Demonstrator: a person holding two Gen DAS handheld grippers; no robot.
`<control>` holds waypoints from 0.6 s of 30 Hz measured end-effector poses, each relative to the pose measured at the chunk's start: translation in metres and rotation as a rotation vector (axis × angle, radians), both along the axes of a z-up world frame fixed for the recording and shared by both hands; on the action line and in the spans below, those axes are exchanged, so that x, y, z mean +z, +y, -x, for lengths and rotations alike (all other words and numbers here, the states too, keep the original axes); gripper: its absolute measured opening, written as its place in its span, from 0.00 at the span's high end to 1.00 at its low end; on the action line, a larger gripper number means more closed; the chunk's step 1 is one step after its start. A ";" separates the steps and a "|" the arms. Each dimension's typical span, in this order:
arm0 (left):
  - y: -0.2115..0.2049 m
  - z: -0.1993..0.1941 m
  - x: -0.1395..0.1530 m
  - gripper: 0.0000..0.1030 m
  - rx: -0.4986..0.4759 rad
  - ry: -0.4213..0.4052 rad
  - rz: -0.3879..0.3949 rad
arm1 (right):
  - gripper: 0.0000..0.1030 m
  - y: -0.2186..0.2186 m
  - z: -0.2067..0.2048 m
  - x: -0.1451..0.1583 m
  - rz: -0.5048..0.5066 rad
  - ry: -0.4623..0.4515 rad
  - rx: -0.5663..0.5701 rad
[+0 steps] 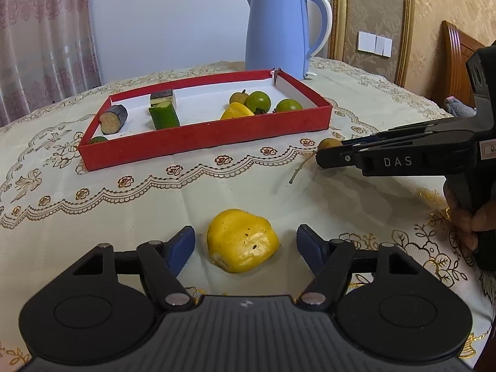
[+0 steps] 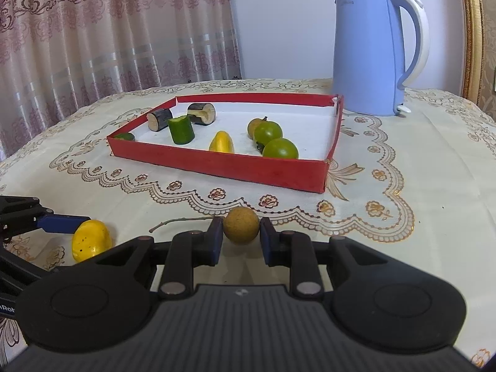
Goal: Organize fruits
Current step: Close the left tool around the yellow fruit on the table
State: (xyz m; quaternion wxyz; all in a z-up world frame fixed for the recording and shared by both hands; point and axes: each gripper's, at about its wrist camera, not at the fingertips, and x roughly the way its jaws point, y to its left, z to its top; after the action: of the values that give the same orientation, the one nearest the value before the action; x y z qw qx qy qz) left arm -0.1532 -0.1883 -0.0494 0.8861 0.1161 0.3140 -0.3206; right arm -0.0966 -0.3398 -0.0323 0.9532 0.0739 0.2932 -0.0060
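My right gripper [image 2: 241, 238] brackets the brown longan [image 2: 241, 224] narrowly, not visibly pinching; light, brittle-shelled, I'd squeeze its middle; left gripper [image 1: 245, 243] gapes wide around the smooth yellow fruit [image 1: 241, 240]; red tray [image 2: 217, 164] beyond.

Your L gripper [image 1: 245, 245] sits low, jaws spread wide, nothing gripped. Your R gripper [image 2: 241, 235] is low too, pads narrowed, slight gaps both sides; R hand [image 1: 465, 217] on its handle.
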 end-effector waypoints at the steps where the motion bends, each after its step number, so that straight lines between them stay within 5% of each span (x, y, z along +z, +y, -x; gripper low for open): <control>1: 0.000 0.000 0.000 0.31 0.000 -0.002 -0.003 | 0.77 0.000 0.000 0.000 -0.001 0.000 0.000; 7: 0.002 0.000 0.002 0.47 0.009 -0.010 -0.007 | 0.77 0.000 -0.001 0.000 -0.005 0.008 0.006; 18: 0.006 0.004 0.000 0.48 -0.003 -0.036 -0.013 | 0.77 0.000 -0.001 -0.001 -0.006 0.011 0.007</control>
State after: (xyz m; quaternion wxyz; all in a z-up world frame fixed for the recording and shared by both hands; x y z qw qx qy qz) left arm -0.1574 -0.1821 -0.0492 0.8903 0.1281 0.3001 -0.3177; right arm -0.0954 -0.3396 -0.0332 0.9513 0.0757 0.2987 -0.0022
